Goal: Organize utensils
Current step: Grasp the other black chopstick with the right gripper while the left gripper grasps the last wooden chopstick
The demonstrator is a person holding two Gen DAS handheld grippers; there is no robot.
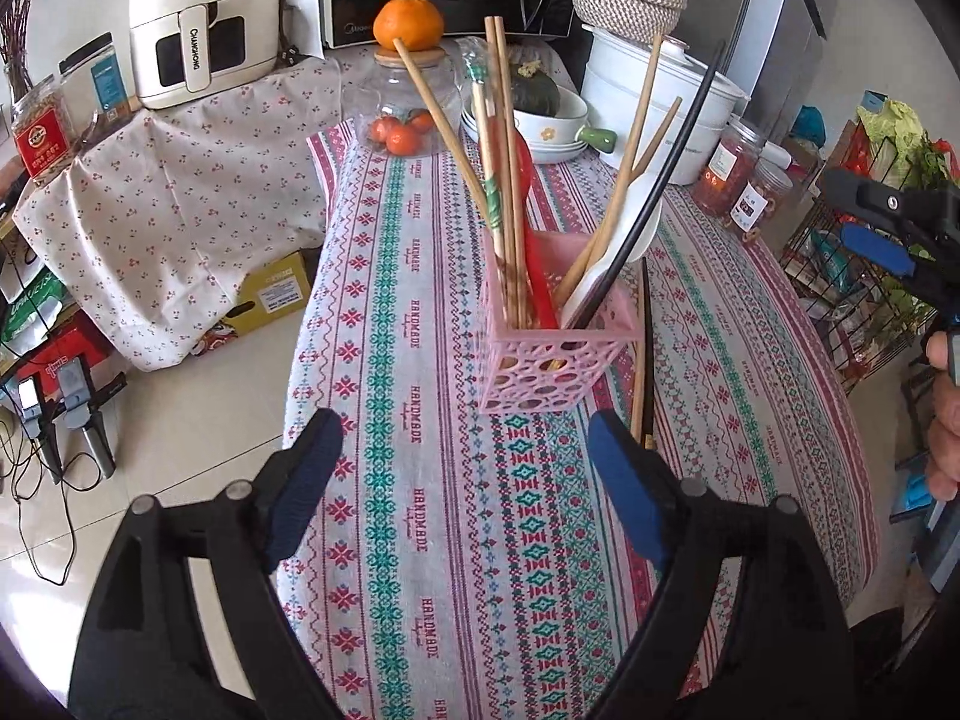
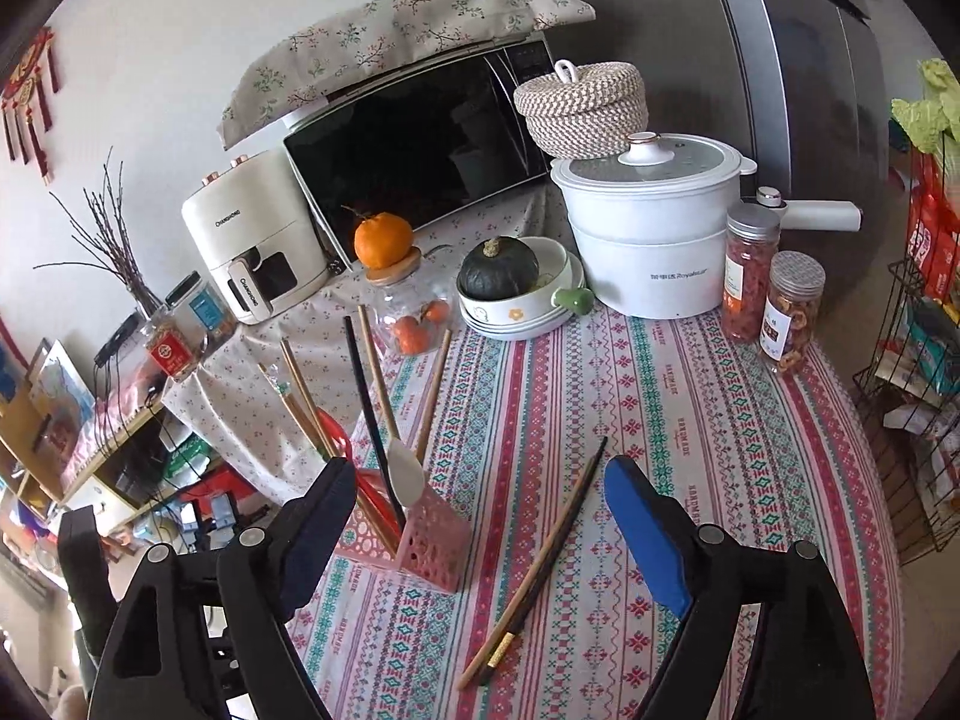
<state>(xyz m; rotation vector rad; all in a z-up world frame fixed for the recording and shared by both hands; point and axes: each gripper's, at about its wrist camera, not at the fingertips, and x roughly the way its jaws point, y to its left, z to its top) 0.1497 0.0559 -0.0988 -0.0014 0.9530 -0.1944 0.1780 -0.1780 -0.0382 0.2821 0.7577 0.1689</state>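
Left gripper (image 1: 465,486): wide open, nothing between the blue pads (image 1: 624,492), only bare tablecloth (image 1: 414,396) under the gap. Just past the tips, a pink holder (image 1: 558,354) with holes in its sides, standing upright on the cloth. Stuffed with chopsticks (image 1: 501,180), a white spoon (image 1: 618,252), a red thing and one long black stick (image 1: 672,174), all leaning out at the top.

Right gripper (image 2: 477,498): also wide open, gripping nothing. Two loose chopsticks (image 2: 540,564) flat on the cloth in the gap, one brown and one black, touching, not pinched. Same pink holder (image 2: 420,546) low on the left, right by the left pad.

Only in the left wrist view: the other gripper (image 1: 876,228) far to the right, a hand (image 1: 945,420) at the edge, and two spare grippers down on the floor (image 1: 66,414). Loose sticks mostly hidden behind the holder there.

Only in the right wrist view: the loose sticks full length, the flowered cover on the microwave (image 2: 420,150), the red wall charm (image 2: 30,96).

In both: orange (image 1: 408,23) on a glass jar, green squash (image 2: 499,267) in a bowl, white pot (image 2: 654,228), woven basket (image 2: 582,108), white air fryer (image 1: 201,24).
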